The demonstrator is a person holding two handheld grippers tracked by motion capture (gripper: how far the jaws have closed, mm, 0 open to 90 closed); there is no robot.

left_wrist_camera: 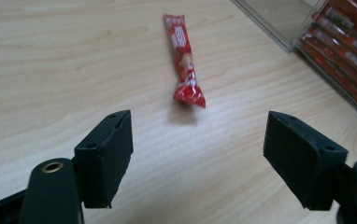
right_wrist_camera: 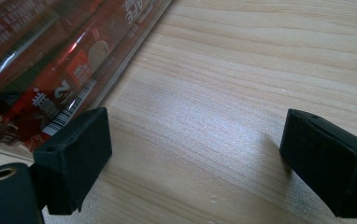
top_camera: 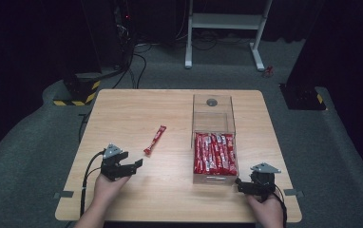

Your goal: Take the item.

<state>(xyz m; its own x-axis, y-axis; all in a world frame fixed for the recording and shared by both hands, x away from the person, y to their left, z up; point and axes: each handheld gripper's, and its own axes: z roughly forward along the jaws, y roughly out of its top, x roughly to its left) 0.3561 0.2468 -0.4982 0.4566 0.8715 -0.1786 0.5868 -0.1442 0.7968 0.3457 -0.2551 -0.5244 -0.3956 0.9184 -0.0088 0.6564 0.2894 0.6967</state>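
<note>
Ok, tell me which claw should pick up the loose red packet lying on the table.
Left. The left claw is open and points at the loose red packet, which lies just ahead of it. The right claw sits at the clear box's near corner, across the box from the packet.

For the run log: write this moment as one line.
left gripper: open, nothing held | snack stick: lying on table | right gripper: open beside clear box
</note>
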